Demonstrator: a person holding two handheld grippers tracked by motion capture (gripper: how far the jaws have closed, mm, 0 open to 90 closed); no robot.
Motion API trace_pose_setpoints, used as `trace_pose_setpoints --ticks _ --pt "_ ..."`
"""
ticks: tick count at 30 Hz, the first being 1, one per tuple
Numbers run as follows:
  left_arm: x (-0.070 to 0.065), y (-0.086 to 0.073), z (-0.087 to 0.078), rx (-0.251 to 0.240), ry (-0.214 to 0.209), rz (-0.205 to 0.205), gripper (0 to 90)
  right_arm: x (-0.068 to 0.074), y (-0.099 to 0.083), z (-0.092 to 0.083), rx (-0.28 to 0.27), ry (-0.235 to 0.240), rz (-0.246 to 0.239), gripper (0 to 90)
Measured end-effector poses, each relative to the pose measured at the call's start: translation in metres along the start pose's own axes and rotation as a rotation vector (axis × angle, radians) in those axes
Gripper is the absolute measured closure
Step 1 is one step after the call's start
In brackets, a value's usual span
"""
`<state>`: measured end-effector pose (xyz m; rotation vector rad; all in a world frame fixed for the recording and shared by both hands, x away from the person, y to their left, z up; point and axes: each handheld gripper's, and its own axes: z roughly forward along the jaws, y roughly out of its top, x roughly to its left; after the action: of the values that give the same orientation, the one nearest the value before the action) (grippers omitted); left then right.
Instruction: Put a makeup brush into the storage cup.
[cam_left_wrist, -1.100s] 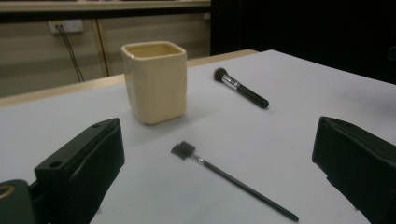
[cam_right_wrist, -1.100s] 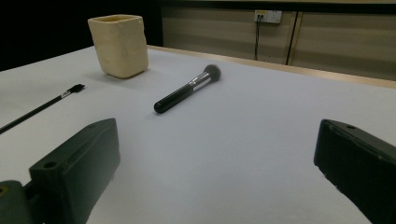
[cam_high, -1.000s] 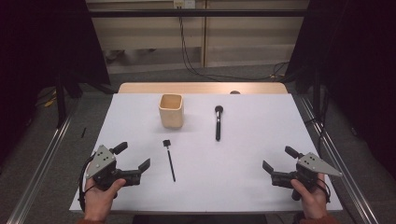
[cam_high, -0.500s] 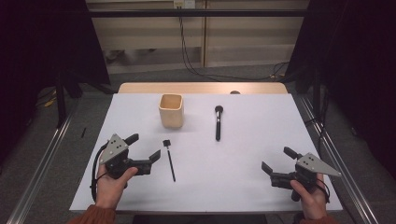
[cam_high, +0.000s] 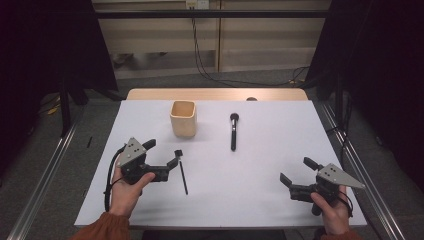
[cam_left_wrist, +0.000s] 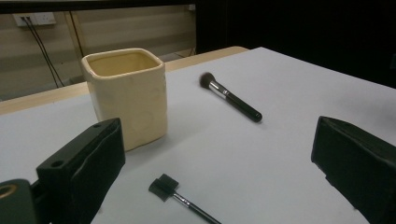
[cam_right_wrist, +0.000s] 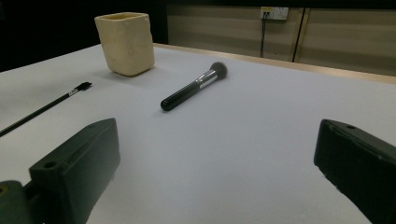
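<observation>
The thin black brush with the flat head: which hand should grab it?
Left. The left hand-held gripper, jaws open, sits right beside the thin black flat-headed brush; the right hand-held gripper is far across the white table.

My desk (cam_high: 260, 190) has a white top, with a strip of bare wood (cam_high: 215, 94) along its far edge. Beyond it stands a beige panelled wall (cam_high: 250, 47); a white socket (cam_high: 196, 4) sits high on it and black cables (cam_high: 200, 55) hang down to the grey floor (cam_high: 165, 82). Black curtains (cam_high: 45, 45) close off both sides. Metal rails (cam_high: 45, 175) run along the floor beside the desk. The light is dim and even.
</observation>
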<state>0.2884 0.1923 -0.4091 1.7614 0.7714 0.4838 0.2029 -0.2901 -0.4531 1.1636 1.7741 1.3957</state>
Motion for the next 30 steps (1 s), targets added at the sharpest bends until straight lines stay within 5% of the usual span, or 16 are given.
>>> trace_pose_setpoints --ticks 5,10,19,30 --pt "0.010 0.004 0.008 0.048 0.007 -0.052 5.3 -0.001 0.000 0.001 0.000 -0.009 -0.007 0.0" --pt "0.015 0.007 0.014 0.099 0.015 -0.061 5.3 -0.001 0.000 0.001 0.002 -0.008 -0.007 0.0" --pt "0.015 0.014 0.027 0.190 0.034 -0.032 5.0 0.000 0.000 0.001 0.007 -0.004 -0.009 0.0" --pt "0.016 0.025 0.037 0.398 0.033 -0.066 5.0 -0.001 -0.001 0.000 0.008 -0.003 -0.008 0.0"
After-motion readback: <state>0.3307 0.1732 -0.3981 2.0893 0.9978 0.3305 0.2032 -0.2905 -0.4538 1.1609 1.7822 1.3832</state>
